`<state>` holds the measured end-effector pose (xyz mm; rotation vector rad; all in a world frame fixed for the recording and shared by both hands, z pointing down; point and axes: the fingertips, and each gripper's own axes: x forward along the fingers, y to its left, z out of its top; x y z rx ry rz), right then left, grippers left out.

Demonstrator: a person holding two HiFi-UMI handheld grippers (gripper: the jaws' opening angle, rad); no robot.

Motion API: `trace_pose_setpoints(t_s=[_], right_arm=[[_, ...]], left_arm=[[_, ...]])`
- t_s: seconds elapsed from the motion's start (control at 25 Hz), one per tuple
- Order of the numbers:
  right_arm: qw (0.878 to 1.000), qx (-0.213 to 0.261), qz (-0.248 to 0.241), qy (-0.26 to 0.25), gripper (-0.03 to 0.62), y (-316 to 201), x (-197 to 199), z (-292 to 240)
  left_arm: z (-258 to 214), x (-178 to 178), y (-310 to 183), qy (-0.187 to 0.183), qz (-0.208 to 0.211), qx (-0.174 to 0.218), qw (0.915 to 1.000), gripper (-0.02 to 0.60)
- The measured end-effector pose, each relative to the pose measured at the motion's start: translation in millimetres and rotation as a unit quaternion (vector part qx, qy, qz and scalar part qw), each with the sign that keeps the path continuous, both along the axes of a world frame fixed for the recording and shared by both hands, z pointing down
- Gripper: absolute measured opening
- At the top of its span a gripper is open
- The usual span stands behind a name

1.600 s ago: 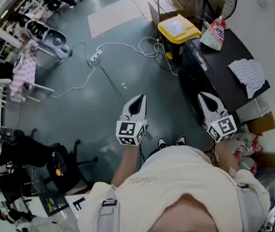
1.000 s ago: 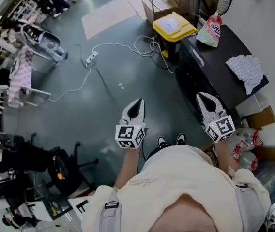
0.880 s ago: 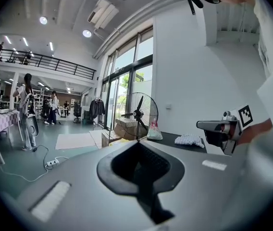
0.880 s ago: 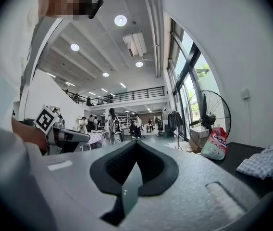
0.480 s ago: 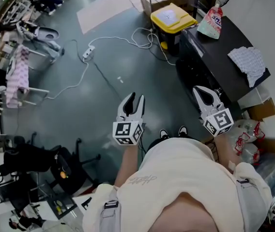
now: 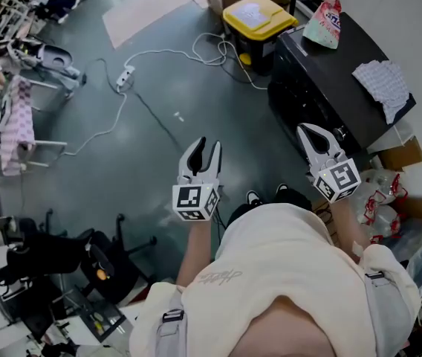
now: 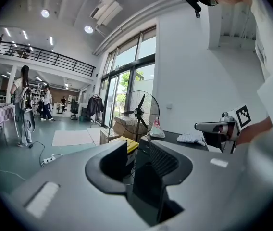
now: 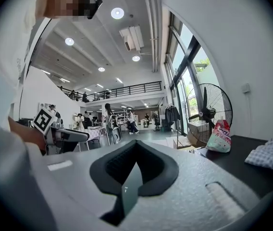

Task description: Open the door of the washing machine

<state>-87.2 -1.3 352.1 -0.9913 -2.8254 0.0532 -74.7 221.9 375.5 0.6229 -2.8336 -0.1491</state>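
The black washing machine (image 6: 322, 80) stands at the right of the head view, its dark front facing the open floor; I cannot make out its door. My left gripper (image 6: 205, 144) hovers over the floor left of the machine and well apart from it. Its jaws have just been opening and hold nothing. In the left gripper view, my left gripper (image 7: 134, 150) frames the machine's corner. My right gripper (image 6: 309, 129) is shut and empty, close in front of the machine's near end. The right gripper view shows my right gripper (image 8: 135, 144) with its tips together beside the machine's black top (image 8: 237, 160).
A detergent bag (image 6: 328, 22) and a checked cloth (image 6: 382, 80) lie on the machine. A yellow-lidded bin (image 6: 255, 13) stands beyond it, with a cable and power strip (image 6: 124, 75) on the floor. A cardboard box (image 6: 400, 155) and bags sit at right, and an office chair (image 6: 99, 262) at lower left.
The left jaws went from shut to wide open. Both grippers sank slightly and drifted, and the machine and bin slid up and right in the head view.
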Motion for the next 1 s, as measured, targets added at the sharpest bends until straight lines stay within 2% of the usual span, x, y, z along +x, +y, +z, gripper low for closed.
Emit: trace_pose_setpoints(t_s=[0.28,0.52,0.72,1.0], right_arm=[[0.999,-0.001,0.016,0.027,0.001,6.5,-18.8,22.3],[0.999,0.008,-0.006,0.035,0.002,26.6,-55.4,39.0],[0.999,0.003,-0.009,0.054,0.002,32.3,-111.6,61.7],[0.998,-0.012,-0.016,0.067,0.000,38.0,-209.7,75.4]], left_arm=[[14.2,-12.5,7.8,0.021,0.019,0.004,0.9996,0.150],[28.9,-42.0,32.0,0.038,-0.002,0.000,0.9993,0.139],[38.1,-92.0,42.6,0.050,-0.012,-0.009,0.9986,0.138],[24.6,-190.4,39.7,0.043,-0.010,-0.016,0.9989,0.127]])
